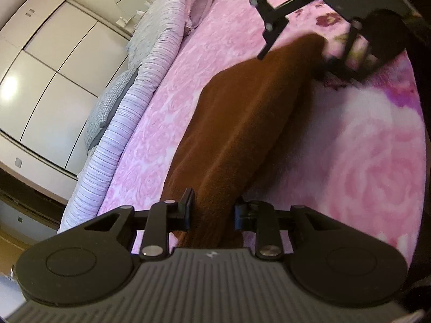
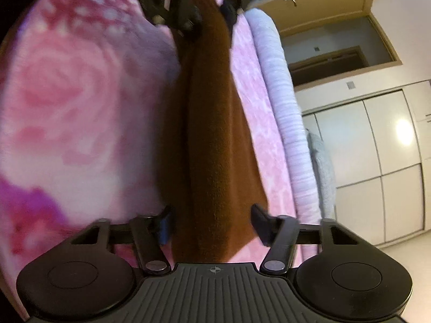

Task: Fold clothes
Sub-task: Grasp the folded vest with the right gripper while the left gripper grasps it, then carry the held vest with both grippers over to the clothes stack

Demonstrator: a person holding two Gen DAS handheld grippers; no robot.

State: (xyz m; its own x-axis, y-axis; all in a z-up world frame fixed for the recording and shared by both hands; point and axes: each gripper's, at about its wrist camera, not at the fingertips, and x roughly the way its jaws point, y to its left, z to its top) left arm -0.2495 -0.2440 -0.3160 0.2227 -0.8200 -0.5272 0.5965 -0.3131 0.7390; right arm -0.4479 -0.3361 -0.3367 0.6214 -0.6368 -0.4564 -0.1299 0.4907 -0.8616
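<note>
A long brown fleece garment point(image 1: 242, 121) lies folded lengthwise on a pink floral blanket point(image 1: 350, 148). My left gripper point(image 1: 214, 211) is at its near end, fingers close together and pinching the bunched cloth. At the far end, my right gripper point(image 1: 296, 58) straddles the tip with fingers apart. In the right wrist view the garment point(image 2: 210, 121) runs from my right gripper point(image 2: 212, 223), whose fingers stand wide at the cloth's two edges, up to the left gripper point(image 2: 208, 17). The right one's fingers are blurred.
A rolled lilac striped quilt point(image 1: 121, 134) point(image 2: 291, 134) borders the far side of the bed, with a grey checked pillow point(image 1: 107, 110) behind it. White wardrobe doors point(image 1: 40, 80) point(image 2: 377, 161) stand beyond, and a wooden door point(image 2: 323, 5) is open.
</note>
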